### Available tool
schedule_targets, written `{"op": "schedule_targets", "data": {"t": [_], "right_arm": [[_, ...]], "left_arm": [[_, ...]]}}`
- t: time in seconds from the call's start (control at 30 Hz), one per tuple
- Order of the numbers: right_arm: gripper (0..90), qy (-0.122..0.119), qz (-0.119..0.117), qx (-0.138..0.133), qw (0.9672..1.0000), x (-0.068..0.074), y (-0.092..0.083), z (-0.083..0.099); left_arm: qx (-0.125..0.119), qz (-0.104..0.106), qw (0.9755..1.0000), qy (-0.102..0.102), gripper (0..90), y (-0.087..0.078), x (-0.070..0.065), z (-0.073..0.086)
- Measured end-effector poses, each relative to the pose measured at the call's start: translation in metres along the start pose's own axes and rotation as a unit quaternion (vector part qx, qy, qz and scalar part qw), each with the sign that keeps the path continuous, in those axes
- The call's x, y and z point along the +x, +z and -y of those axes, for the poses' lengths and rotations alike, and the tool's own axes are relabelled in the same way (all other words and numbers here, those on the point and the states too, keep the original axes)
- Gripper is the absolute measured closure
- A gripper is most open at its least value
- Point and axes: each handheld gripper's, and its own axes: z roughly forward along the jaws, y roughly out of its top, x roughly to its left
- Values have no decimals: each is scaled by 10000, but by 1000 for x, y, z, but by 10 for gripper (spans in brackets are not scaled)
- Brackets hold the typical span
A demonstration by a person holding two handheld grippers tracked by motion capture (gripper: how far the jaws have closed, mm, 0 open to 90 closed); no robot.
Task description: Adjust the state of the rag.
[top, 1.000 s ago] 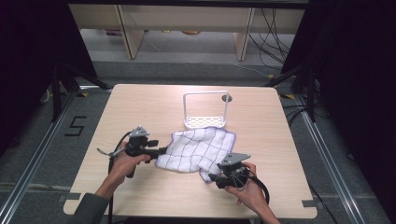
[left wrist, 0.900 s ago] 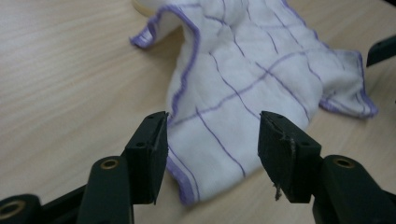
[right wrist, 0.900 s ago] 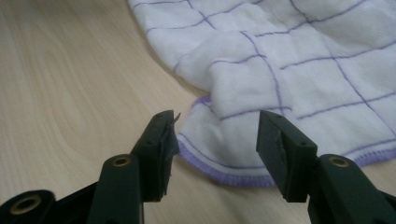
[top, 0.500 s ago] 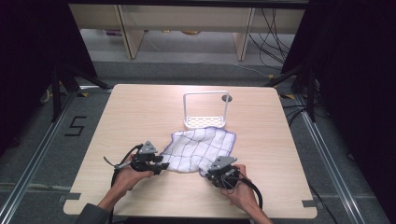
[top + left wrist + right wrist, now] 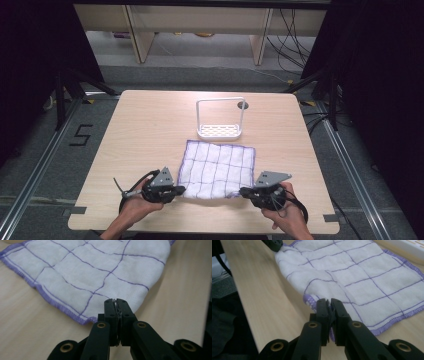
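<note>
A white cotton cloth with purple grid lines [image 5: 217, 169] lies near the bench's [image 5: 150, 130] front edge. The left gripper [image 5: 116, 301] and right gripper [image 5: 329, 301] have just closed, each pinching a near corner. Both grasps look made; lifting or folding remains. The pinched corners themselves are hidden between the jaws.

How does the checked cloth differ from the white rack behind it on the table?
The checked cloth lies flat and soft; the white rack stands upright and rigid. The cloth bears purple grid lines and edging; the rack is plain white with a slotted base. Both are white and rest on the wooden table.
</note>
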Motion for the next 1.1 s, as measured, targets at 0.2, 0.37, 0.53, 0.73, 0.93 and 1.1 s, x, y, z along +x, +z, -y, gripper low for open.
{"op": "schedule_targets", "data": {"t": [0.2,0.37,0.53,0.73,0.93,1.1], "right_arm": [[830,160,-77,211,9996,4,-9,23],[603,456,-160,334,9983,-2,-8,26],[479,738,161,8,9971,-22,-15,14],[465,885,805,154,9927,-75,3,-2],[451,1086,1036,311,9882,-121,33,-15],[448,1122,1103,321,9870,-140,49,-24]], "left_arm": [[155,291,9994,-58,851,6,-13,6],[-89,143,9987,-475,650,1,-3,4],[-267,-233,9985,-424,516,-5,30,-12],[-295,-859,9927,-789,432,12,80,-33],[74,-1090,9908,-795,391,39,113,-49],[163,-1117,9904,-799,350,57,123,-57]]}}
